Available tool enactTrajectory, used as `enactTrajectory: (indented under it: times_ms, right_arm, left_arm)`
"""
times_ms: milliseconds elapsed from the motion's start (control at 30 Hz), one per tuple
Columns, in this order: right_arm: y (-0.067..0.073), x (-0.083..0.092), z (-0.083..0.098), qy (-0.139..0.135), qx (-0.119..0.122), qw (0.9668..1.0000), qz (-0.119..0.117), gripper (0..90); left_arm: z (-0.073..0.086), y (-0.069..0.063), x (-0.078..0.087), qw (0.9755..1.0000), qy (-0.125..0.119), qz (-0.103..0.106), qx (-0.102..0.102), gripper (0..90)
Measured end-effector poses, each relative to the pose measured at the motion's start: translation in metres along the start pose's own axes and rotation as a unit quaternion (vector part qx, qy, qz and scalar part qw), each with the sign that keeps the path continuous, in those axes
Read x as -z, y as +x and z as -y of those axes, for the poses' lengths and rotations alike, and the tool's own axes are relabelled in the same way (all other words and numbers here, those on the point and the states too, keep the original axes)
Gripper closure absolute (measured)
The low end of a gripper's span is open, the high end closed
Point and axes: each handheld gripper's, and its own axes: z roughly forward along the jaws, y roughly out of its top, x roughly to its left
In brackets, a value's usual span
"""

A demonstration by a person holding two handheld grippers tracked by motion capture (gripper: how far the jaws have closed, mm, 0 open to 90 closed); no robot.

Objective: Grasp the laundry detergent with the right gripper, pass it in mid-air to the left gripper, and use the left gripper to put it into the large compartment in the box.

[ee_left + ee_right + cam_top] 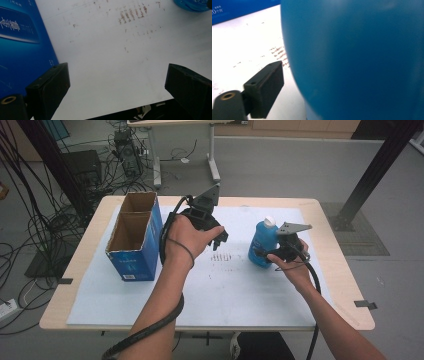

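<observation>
2 grippers: left (218, 239) agape over mat; right (264, 254) around smooth rounded blue bottle (262, 245), contact unclear.

Blue bottle (262, 245) w/ white cap stands upright, right of frame center, on white-covered worktop (235, 295).

Wooden table (330, 251): white sheet (235, 290), blue box (134, 236), blue bottle (263, 241).
</observation>
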Motion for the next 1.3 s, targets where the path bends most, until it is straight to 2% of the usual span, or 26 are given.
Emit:
enactTrajectory:
  times_ms: [267, 300, 433, 700, 800, 1300]
  right_arm:
    - [0.0001, -0.0014, 0.0028, -0.003, -0.003, 1.0, -0.002, 20.6]
    - [0.0001, -0.0017, 0.0029, -0.006, -0.001, 1.0, -0.003, 24.6]
    - [-0.0006, -0.0025, 0.0029, -0.008, -0.003, 1.0, -0.005, 29.9]
    - [-0.003, -0.0044, 0.0065, -0.006, -0.018, 0.9998, -0.004, 40.5]
    - [-0.0045, -0.0045, 0.0069, -0.008, -0.023, 0.9997, -0.006, 41.2]
    - [-0.0043, -0.0043, 0.0067, -0.007, -0.018, 0.9998, -0.006, 42.3]
  left_arm:
    - [0.0006, 0.0011, -0.0009, 1.0, 0.0, -0.001, 0.002, 6.4]
    - [0.0008, 0.0015, -0.001, 1.0, 0.0, -0.001, 0.002, 6.4]
    - [0.0014, 0.0017, -0.001, 1.0, 0.0, -0.003, 0.003, 6.4]
    - [0.0018, 0.0024, -0.0002, 1.0, 0.0, -0.004, 0.002, 6.4]
    - [0.0018, 0.0025, -0.0002, 1.0, -0.001, -0.004, 0.002, 6.4]
    - [0.0023, 0.0019, -0.0007, 1.0, 0.002, -0.006, 0.001, 6.4]
